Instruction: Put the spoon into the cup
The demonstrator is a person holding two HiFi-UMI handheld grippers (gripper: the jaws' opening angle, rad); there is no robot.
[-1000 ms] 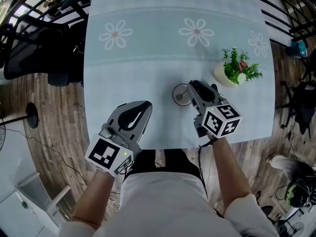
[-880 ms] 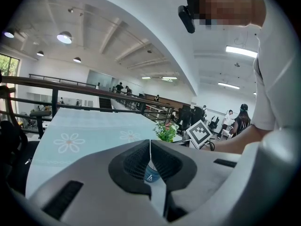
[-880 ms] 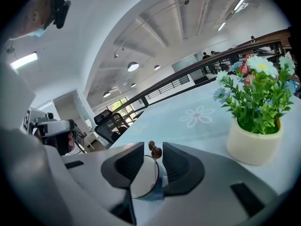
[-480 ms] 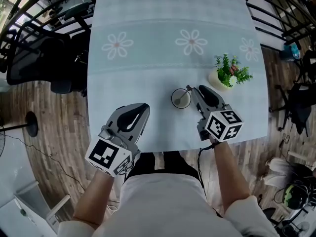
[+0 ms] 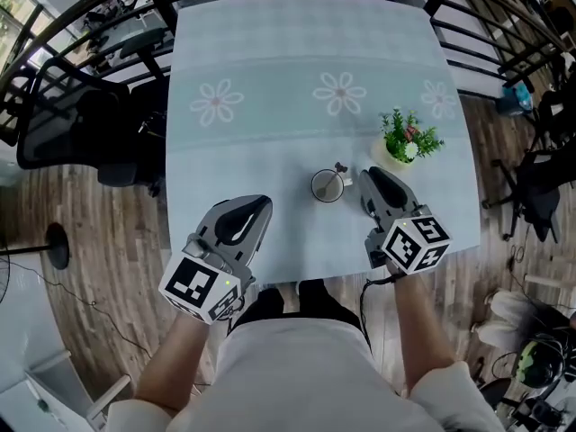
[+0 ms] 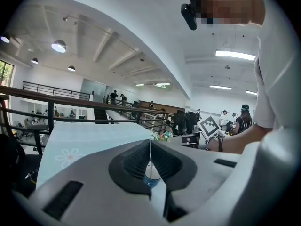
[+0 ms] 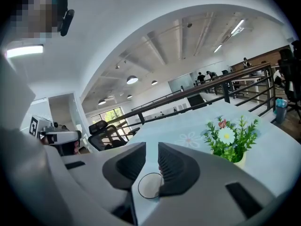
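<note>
cup [image 5: 328, 187]: upright on the table [image 5: 270, 142], front-middle of the pale blue cloth.
spoon [image 5: 339, 168]: in the cup, handle poking over the rim toward 1 o'clock.
right gripper [image 7: 151, 147]: released. Jaws stand a gap apart and have just been closing in partway, with nothing between the pads. At 4 o'clock of the cup, just beside it, clear of it. The cup rim shows below the gap in the right gripper view.
left gripper [image 6: 150, 142]: clenched, jaw tips meeting, empty. At 8 o'clock of the cup, well apart, over the table's near edge.
potted plant [image 5: 407, 139]: 2 o'clock of the cup, near the table's right edge.
</note>
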